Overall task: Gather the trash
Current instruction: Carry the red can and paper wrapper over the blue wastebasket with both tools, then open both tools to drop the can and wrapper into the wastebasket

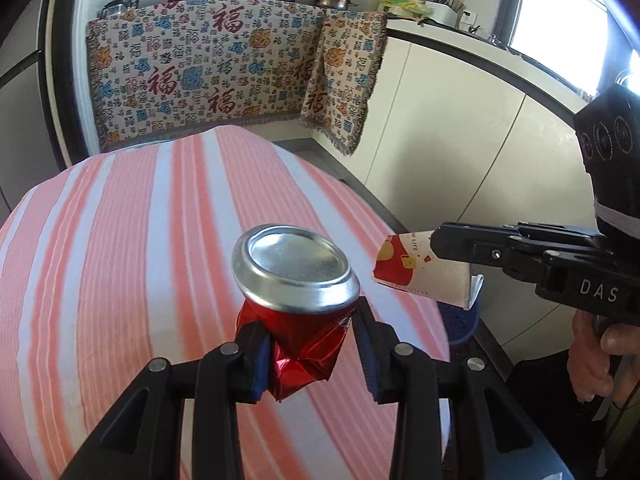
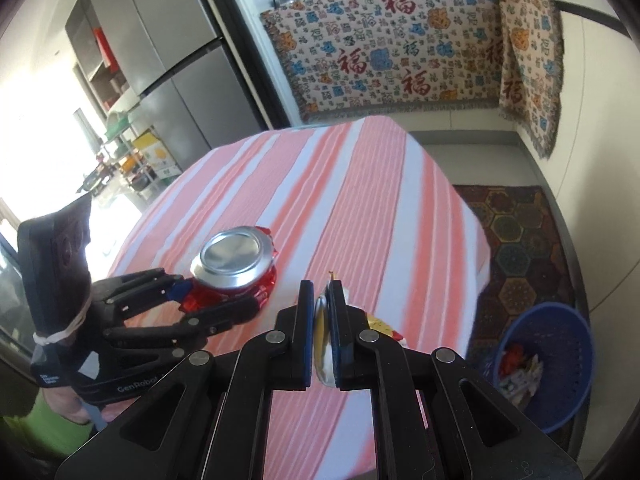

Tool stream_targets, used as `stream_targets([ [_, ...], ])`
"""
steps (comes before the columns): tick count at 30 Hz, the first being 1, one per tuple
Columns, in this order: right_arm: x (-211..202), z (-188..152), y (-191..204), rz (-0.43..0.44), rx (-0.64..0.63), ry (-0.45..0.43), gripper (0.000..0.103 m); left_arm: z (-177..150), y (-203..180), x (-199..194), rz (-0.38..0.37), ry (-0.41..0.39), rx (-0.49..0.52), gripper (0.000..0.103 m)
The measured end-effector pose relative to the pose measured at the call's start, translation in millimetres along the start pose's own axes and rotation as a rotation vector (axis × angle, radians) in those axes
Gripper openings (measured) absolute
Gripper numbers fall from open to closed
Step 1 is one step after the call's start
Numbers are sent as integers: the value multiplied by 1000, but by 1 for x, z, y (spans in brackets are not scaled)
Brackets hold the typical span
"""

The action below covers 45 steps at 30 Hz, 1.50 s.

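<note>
Red crushed can [image 1: 298, 300] is clamped in the left tongs [image 1: 310, 350], a flattened paper cup [image 1: 424, 270] in the right tongs [image 2: 322, 336], both above the desk [image 1: 120, 240]. Carrying step; next, I judge, each must swing right to the blue bin [image 2: 560, 360] on the floor and release.

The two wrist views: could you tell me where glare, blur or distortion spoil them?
Left wrist view: window blown out at upper right; fisheye bends the counter edge; crushed can sharp. Right wrist view: left side washed out by daylight; striped tablecloth slightly smeared; blue basket at the edge soft and stretched.
</note>
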State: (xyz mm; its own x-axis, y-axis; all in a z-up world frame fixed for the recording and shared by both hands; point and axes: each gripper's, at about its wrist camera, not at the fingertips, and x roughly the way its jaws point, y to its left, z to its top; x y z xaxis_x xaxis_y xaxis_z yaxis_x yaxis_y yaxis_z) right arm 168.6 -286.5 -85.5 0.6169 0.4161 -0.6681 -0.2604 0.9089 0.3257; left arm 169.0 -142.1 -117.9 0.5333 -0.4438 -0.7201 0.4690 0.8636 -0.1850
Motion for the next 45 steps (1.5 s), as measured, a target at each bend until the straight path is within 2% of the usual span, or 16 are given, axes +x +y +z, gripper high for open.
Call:
stream_targets([
  [5, -30, 4, -56, -83, 79, -31, 6, 27, -48, 31, -93, 21, 54, 36],
  [12, -64, -7, -154, -220, 223, -37, 6, 56, -123, 90, -202, 82, 130, 36],
  [15, -68, -15, -192, -274, 274, -21, 6, 63, -152, 121, -229, 124, 154, 36],
  [21, -63, -33, -256, -321, 378, 20, 6, 69, -195, 177, -245, 201, 198, 36],
  [29, -48, -48, -308, -333, 482, 56, 6, 70, -217, 233, -247, 281, 228, 36],
  [39, -44, -63, -334, -322, 559, 66, 7, 58, -232, 268, -249, 333, 260, 36],
  [43, -42, -64, -341, -315, 579, 46, 16, 51, -241, 278, -253, 354, 299, 39],
  [44, -41, -65, -343, -311, 591, 44, 32, 50, -242, 281, -253, 359, 303, 52],
  [45, -42, -66, -345, -317, 601, 36, 40, 49, -243, 284, -251, 357, 301, 62],
])
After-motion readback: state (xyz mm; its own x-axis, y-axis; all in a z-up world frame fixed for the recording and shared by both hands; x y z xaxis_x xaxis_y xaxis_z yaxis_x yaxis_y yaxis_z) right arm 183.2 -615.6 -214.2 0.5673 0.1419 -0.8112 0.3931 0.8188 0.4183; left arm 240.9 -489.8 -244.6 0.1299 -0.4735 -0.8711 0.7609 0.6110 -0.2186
